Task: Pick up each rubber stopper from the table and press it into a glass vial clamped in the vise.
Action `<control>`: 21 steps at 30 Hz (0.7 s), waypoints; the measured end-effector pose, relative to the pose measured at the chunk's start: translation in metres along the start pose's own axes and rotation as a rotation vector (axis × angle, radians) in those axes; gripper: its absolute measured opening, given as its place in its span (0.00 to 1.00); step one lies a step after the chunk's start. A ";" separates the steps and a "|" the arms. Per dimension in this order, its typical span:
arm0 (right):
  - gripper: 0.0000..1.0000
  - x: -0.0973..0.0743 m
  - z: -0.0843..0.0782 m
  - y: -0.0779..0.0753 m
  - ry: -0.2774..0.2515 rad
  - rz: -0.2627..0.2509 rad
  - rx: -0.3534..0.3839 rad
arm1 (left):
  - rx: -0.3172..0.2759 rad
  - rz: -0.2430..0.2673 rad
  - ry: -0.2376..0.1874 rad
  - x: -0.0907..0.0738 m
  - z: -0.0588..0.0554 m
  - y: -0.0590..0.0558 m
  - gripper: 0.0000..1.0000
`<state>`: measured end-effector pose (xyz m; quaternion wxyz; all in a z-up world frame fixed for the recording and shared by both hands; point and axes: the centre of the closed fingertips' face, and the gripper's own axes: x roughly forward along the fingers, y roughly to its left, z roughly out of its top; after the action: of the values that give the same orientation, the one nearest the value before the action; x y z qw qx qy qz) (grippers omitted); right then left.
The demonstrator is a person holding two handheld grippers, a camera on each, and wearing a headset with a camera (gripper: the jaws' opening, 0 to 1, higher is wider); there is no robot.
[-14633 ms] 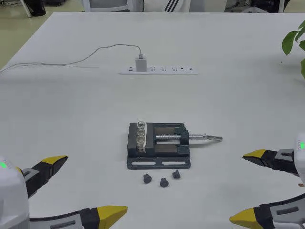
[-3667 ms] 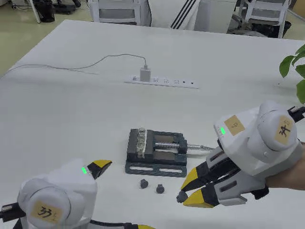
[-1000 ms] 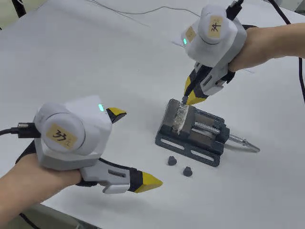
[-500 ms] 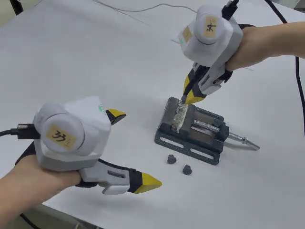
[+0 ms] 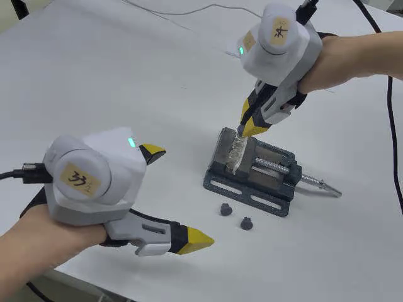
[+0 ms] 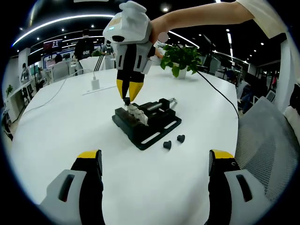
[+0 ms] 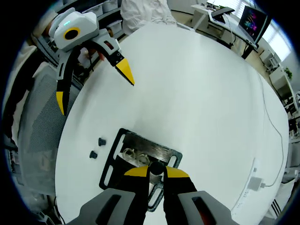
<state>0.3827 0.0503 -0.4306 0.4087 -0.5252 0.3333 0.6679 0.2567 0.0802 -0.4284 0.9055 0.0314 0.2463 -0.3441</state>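
Head view: the right gripper [image 5: 247, 130] reaches down from the upper right, its yellow jaws clenched at the far end of the row of vials [image 5: 237, 153]. What they pinch is too small to make out here. The vise [image 5: 252, 176] sits at centre right, its screw [image 5: 315, 184] pointing to the right edge, with the vials lined up across it. Two loose stoppers [image 5: 225, 209] lie just below the vise on the white tabletop [image 5: 126, 75]. The left gripper [image 5: 176, 195], lower left, has its jaws spread wide and holds nothing.

Left gripper view: its own jaws stand well apart at the bottom, with bare tabletop between them and the vise [image 6: 145, 121]. The vials are only a blurred glint.

Right gripper view: the jaws grasp a dark stopper [image 7: 156, 168] just over the vials and hide part of the vise. The loose stoppers lie at left, near the tabletop's curved edge.
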 end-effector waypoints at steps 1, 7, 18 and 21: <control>0.06 0.001 0.000 -0.001 -0.008 -0.002 0.007 | -0.001 -0.001 0.001 0.000 0.000 0.000 0.93; 0.06 0.001 -0.003 0.000 -0.054 -0.008 0.058 | -0.002 -0.004 0.002 0.001 -0.001 -0.002 0.93; 0.06 0.003 -0.002 -0.001 -0.040 -0.027 0.058 | -0.004 -0.008 0.003 0.003 -0.001 -0.004 0.93; 0.05 0.003 -0.002 0.000 -0.026 -0.033 0.067 | -0.003 -0.007 0.001 0.003 -0.001 -0.005 0.93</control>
<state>0.3834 0.0491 -0.4340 0.4412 -0.5079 0.3416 0.6562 0.2553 0.0751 -0.4299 0.9042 0.0293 0.2476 -0.3469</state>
